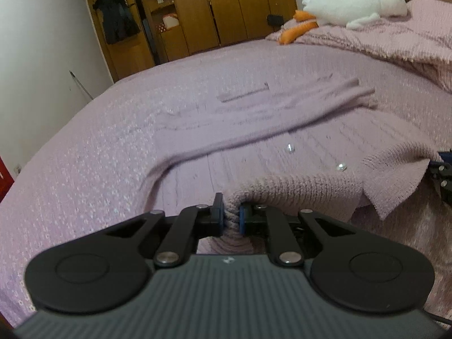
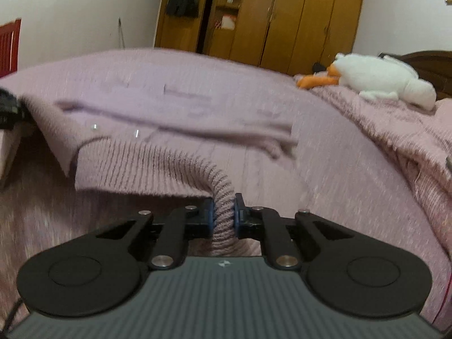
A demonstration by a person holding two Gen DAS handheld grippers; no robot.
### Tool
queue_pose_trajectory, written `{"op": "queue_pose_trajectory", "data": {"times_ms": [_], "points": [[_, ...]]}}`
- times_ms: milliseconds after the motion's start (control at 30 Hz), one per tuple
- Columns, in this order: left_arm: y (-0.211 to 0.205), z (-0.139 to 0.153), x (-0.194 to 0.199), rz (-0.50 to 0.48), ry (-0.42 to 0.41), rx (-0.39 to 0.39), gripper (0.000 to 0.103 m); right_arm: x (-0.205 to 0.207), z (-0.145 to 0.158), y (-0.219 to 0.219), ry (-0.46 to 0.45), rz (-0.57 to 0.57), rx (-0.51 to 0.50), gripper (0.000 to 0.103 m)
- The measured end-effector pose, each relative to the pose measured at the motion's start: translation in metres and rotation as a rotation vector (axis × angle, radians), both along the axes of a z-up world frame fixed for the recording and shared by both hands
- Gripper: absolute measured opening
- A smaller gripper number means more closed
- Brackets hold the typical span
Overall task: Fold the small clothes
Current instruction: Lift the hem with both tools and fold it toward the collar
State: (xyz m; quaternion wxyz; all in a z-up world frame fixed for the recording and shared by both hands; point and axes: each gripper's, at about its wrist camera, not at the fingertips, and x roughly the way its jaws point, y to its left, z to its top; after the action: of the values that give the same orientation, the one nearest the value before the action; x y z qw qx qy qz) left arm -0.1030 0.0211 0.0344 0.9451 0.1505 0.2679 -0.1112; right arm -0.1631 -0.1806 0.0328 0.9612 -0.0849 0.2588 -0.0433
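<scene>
The pink knit cardigan [image 1: 282,147] lay spread on the bed [image 1: 84,169], its ribbed hem nearest the cameras and its body running away toward the wardrobe [image 1: 226,8]; one long sleeve [image 1: 296,104] stretched crosswise, its cuff pointing to the right in the left wrist view. Two shiny buttons [image 1: 289,149] sat along the front edge. The left gripper [image 1: 230,216] was clamped on a bunched fold of the hem, the knit pinched tight between its blue-faced pads. The right gripper [image 2: 223,216] was likewise closed on a rolled bit of the hem, and the hem between them hung slightly raised off the bedspread. No readable writing showed; only a small pale emblem marked each gripper body. A white plush goose [image 1: 356,5] with orange feet rested on a rumpled pink blanket [image 1: 395,36] well apart from the cardigan. A dark garment [image 1: 115,19] hung by the wardrobe.
</scene>
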Motion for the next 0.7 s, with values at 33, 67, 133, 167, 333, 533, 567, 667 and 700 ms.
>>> {"op": "queue_pose_trajectory", "data": {"times_ms": [33,67,133,167,333,533,567,667,700], "points": [[0.001,0.003,0.001,0.001,-0.006,-0.005,0.012,0.002,0.006,0.001,-0.014,0.000,-0.002,0.014],[0.001,0.006,0.004,0.003,-0.016,-0.010,0.012,0.006,0.012,0.001,-0.026,0.003,-0.003,0.014],[0.001,0.011,0.009,0.011,-0.034,-0.016,0.012,0.013,0.023,0.000,-0.047,0.003,-0.005,0.014],[0.002,0.015,0.012,0.013,-0.042,-0.019,0.012,0.017,0.028,-0.001,-0.057,0.004,-0.004,0.014],[-0.003,0.035,0.034,0.020,-0.091,-0.037,0.012,0.049,0.050,-0.005,-0.089,-0.008,-0.011,0.014],[-0.018,0.054,0.075,0.013,-0.151,-0.019,0.012,0.100,0.067,-0.011,-0.140,-0.021,-0.031,0.013],[-0.021,0.055,0.083,0.011,-0.160,-0.016,0.012,0.109,0.069,-0.013,-0.149,-0.024,-0.030,0.013],[-0.029,0.057,0.110,0.016,-0.170,-0.009,0.012,0.134,0.069,-0.016,-0.170,-0.045,-0.028,0.014],[-0.031,0.057,0.120,0.020,-0.165,-0.010,0.012,0.142,0.069,-0.018,-0.177,-0.051,-0.025,0.014]]}}
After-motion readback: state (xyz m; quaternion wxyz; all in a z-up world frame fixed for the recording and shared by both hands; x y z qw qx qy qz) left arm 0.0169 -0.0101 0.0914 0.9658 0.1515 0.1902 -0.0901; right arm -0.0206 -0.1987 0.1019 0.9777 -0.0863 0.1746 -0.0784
